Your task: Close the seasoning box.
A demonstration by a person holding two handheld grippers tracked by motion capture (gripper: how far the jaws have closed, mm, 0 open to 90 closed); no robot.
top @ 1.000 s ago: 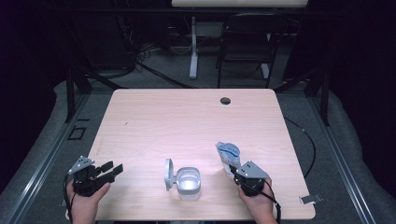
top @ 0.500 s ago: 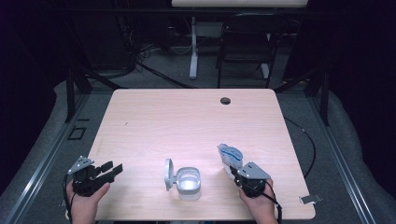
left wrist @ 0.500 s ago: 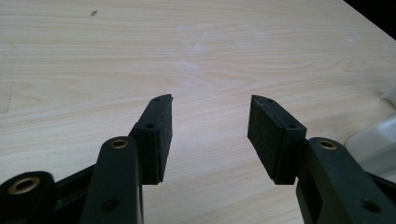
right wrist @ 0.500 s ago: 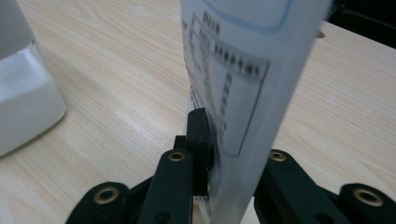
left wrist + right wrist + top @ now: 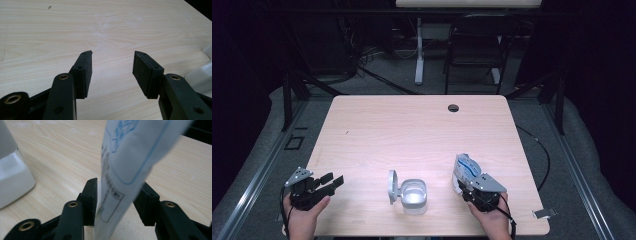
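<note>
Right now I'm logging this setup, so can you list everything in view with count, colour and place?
Table: one, light wood, centre of the high view.
Grommet hole: one, dark, near the table's far edge.
Container: one, grey-white, lid hinged open on its left, near the table's front edge.
Pouch: one, white with blue print, front right, standing between the right tool's jaws.
Chair: one, dark, on the floor beyond the table.
Left tool: one, black, front left, jaws apart with nothing between them.
Right tool: one, black, front right; jaws have just been opening, pads seem slack around the pouch.
Hands: two, left and right, at the bottom edge.
</note>
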